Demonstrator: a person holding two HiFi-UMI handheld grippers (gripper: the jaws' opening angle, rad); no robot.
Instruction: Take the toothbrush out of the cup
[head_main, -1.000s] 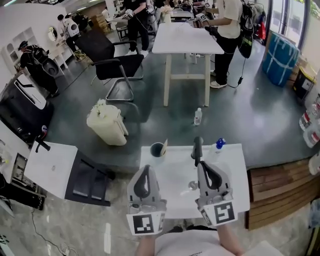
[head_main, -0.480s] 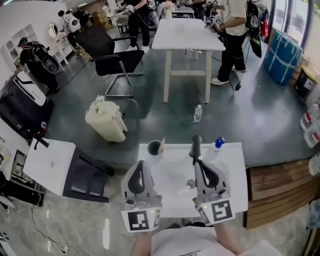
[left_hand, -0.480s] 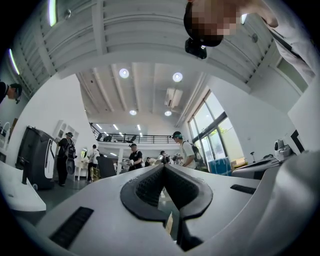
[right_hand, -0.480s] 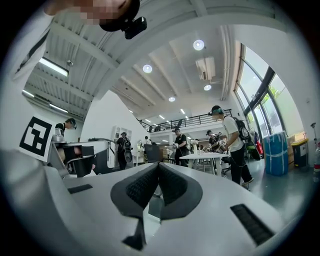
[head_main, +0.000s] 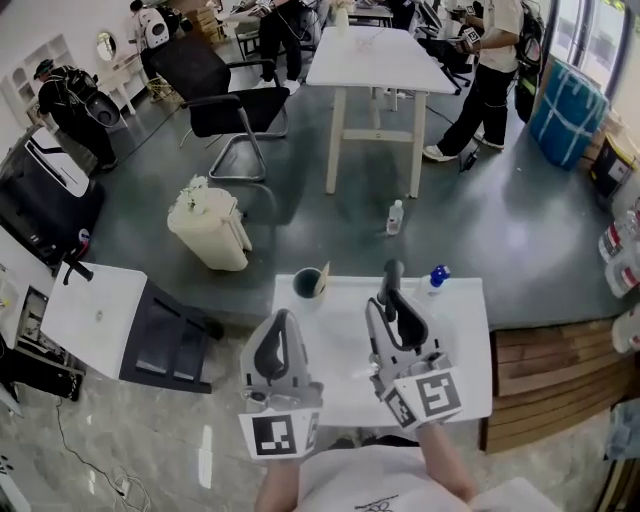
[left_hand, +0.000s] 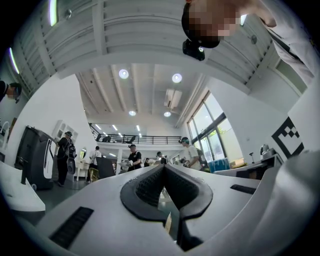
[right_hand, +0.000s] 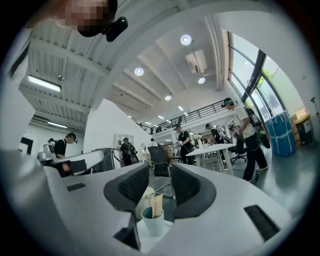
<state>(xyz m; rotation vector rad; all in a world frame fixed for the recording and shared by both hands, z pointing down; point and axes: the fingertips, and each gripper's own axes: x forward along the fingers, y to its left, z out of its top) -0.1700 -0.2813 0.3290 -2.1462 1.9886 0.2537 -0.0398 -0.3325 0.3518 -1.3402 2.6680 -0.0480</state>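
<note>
A dark green cup (head_main: 307, 284) stands at the far left corner of the small white table (head_main: 455, 345), with a pale wooden-handled toothbrush (head_main: 323, 279) upright in it. My right gripper (head_main: 385, 306) hovers over the table's middle and is angled left toward the cup. Its jaws are opening with nothing between them. In the right gripper view the cup (right_hand: 153, 220) and toothbrush (right_hand: 156, 204) show beyond the parted jaws of that gripper (right_hand: 152, 183), still apart from them. My left gripper (head_main: 281, 322) is shut and empty at the table's near left, its tips (left_hand: 164, 168) meeting.
A black tap-like post (head_main: 392, 275) and a blue-capped bottle (head_main: 432, 281) stand at the table's far edge, right of the cup. On the floor beyond are a white bin (head_main: 210, 226), a small bottle (head_main: 396, 216) and a black chair (head_main: 225, 100). People work around a far table.
The right gripper has swung left toward the cup and rolled, and its jaws have parted from shut. The left gripper has kept its place.
</note>
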